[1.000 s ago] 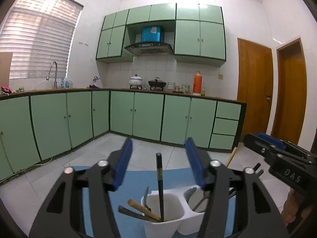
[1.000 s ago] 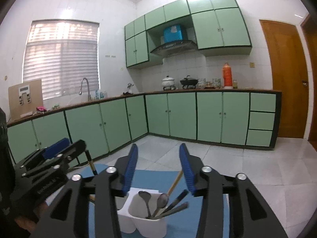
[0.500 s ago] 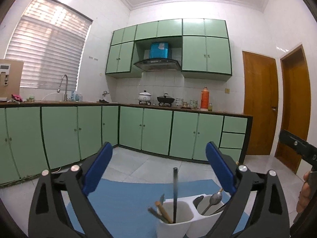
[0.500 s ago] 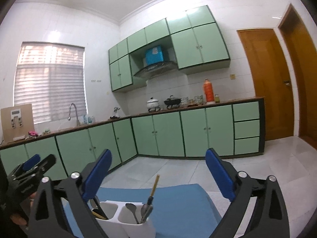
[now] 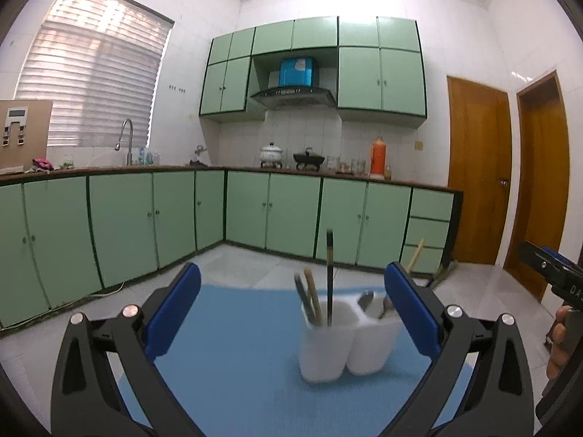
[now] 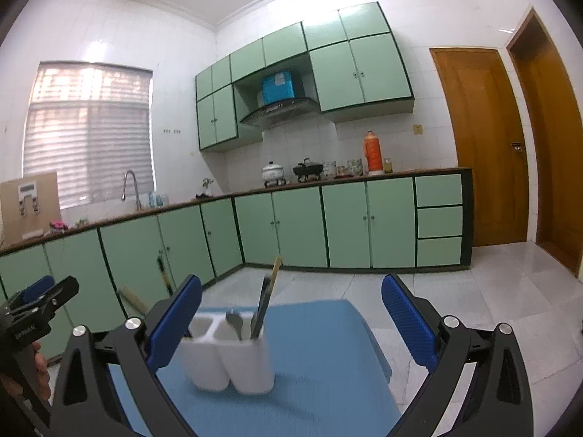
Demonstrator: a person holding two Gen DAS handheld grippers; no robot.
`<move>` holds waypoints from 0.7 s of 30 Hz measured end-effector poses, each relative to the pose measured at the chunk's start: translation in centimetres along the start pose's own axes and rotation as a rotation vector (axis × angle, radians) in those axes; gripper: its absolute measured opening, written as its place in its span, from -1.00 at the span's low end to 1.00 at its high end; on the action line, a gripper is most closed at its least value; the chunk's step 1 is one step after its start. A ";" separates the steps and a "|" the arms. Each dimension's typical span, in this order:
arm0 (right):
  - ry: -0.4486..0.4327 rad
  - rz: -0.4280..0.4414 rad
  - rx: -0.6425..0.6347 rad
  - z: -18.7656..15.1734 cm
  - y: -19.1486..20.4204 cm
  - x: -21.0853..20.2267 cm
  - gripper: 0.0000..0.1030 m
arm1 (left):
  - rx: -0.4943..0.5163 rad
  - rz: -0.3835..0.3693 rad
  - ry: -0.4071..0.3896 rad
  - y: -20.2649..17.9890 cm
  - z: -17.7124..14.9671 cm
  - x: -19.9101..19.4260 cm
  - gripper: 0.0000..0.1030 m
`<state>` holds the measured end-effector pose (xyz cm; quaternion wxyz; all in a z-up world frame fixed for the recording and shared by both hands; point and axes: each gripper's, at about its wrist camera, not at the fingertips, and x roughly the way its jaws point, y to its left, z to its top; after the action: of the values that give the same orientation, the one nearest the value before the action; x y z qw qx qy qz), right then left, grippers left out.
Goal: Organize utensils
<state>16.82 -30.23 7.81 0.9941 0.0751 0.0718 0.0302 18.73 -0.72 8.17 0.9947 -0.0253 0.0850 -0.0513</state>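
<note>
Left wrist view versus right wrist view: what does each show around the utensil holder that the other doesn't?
Only the left wrist view: the right tool's tip at the frame's right edge, and a tall dark chopstick upright in the holder's left compartment. Only the right wrist view: the left tool at the frame's left edge, and a wooden-tipped utensil leaning in the right compartment. Both: the white two-compartment holder on the blue mat, with spoons inside.
</note>
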 end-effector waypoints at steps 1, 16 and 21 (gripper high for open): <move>0.004 0.000 -0.002 -0.5 0.1 -0.3 0.88 | 0.000 -0.005 0.010 -0.1 -0.4 -0.4 0.90; 0.070 0.044 -0.057 -4.5 3.5 -4.2 0.88 | 0.010 0.027 0.065 -0.3 -4.3 -5.5 0.90; 0.074 0.058 -0.067 -4.7 4.0 -4.9 0.88 | 0.022 0.031 0.069 -0.7 -4.8 -6.6 0.90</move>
<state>11.14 -25.98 4.53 0.9915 0.0427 0.1052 0.0641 11.39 -0.92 4.60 0.9921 -0.0113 0.1189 -0.0378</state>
